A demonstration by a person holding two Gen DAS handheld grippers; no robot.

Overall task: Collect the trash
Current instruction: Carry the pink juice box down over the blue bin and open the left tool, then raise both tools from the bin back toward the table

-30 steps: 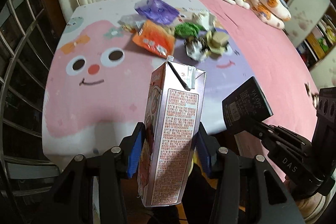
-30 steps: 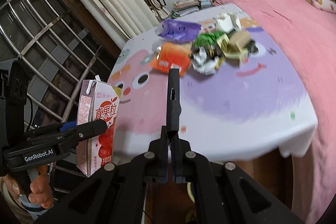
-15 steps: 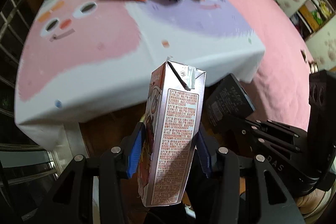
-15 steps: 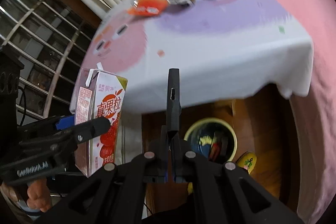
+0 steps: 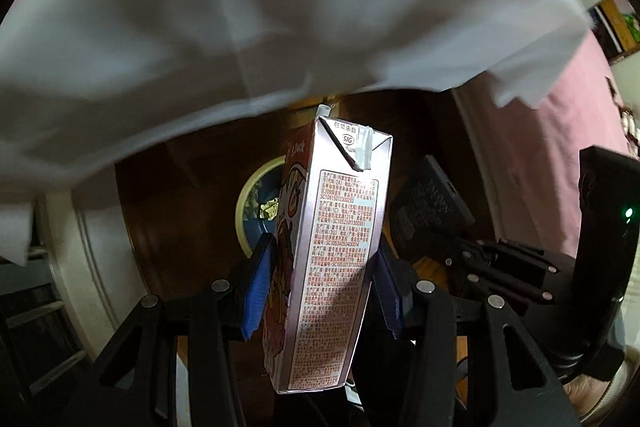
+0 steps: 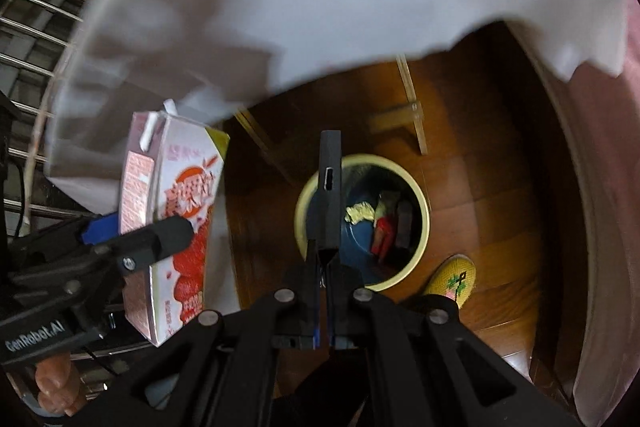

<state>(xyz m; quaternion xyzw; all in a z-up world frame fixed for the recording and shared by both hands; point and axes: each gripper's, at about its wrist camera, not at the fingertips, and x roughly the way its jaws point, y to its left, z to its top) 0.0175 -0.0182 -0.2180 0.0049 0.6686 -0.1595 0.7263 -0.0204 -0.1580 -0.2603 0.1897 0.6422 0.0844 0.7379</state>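
My left gripper [image 5: 320,271] is shut on a tall pink strawberry drink carton [image 5: 332,255], held upright above the floor; the carton also shows in the right wrist view [image 6: 172,223]. My right gripper [image 6: 324,263] is shut on a flat black box-like device [image 6: 330,187], seen edge-on; it also shows in the left wrist view [image 5: 430,205]. Below both stands a round bin with a cream rim [image 6: 420,203] holding yellow, red and dark scraps. In the left wrist view the bin [image 5: 244,199] is mostly hidden behind the carton.
The white tablecloth edge [image 6: 320,7] hangs over the upper part of both views. The floor is dark wood [image 6: 480,167]. A yellow embroidered slipper [image 6: 452,279] lies right of the bin. Pink bedding [image 5: 560,147] hangs at the right. A metal window grille [image 6: 24,39] is at the left.
Both grippers have tilted down from the tabletop to the floor below its edge. The trash pile on the table has left view and the bin now sits under both held items.
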